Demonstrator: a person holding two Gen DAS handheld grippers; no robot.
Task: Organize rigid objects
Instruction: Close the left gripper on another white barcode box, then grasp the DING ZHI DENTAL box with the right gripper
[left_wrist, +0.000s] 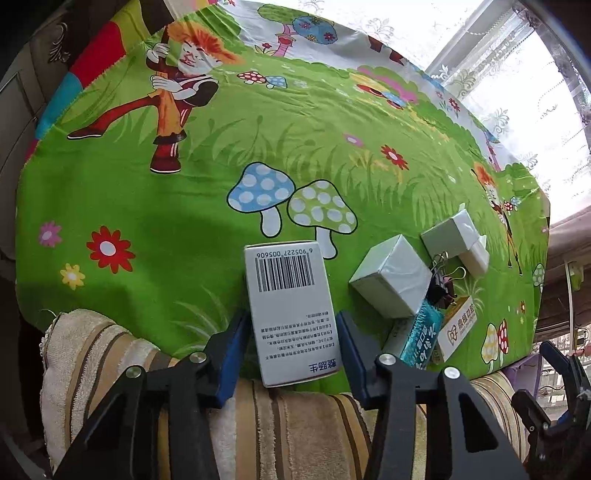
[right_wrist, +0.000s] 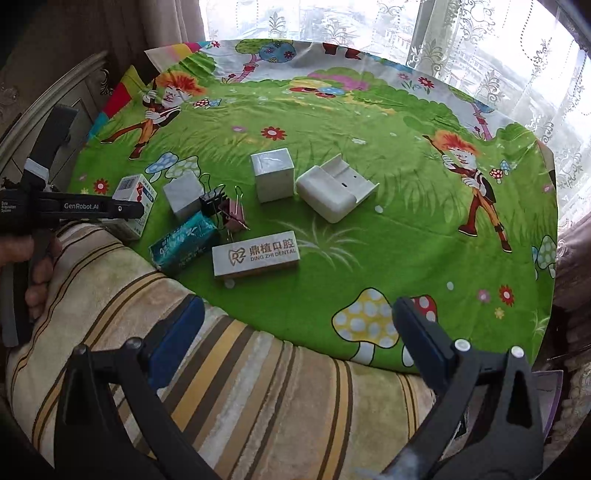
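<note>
A white cardboard medicine box with a printed barcode (left_wrist: 290, 314) stood between the blue-padded fingers of the left gripper (left_wrist: 293, 343) at the near edge of the green cartoon-print tablecloth (left_wrist: 184, 206), beside a striped beige towel (left_wrist: 295, 432). The risk, judged from this moment, was a slip or a topple: the box sat upright on soft cloth at the towel's edge, and a squeeze applied off-centre — or a lift begun too soon — could tip it toward the crowded cluster just to its right. There lay a small grey-white cube (left_wrist: 391, 280), black and pink binder clips (right_wrist: 225, 210), a teal foil packet (right_wrist: 183, 243) and a cream dental-branded box (right_wrist: 255, 254), with a white plastic charger-shaped block (right_wrist: 332, 194) farther out.

The left claw's jaws were narrowed to about the box's width, flanking it; whether the pads actually pressed its sides could not be told. The right gripper (right_wrist: 299, 339) hung wide open over the towel, holding nothing.
</note>
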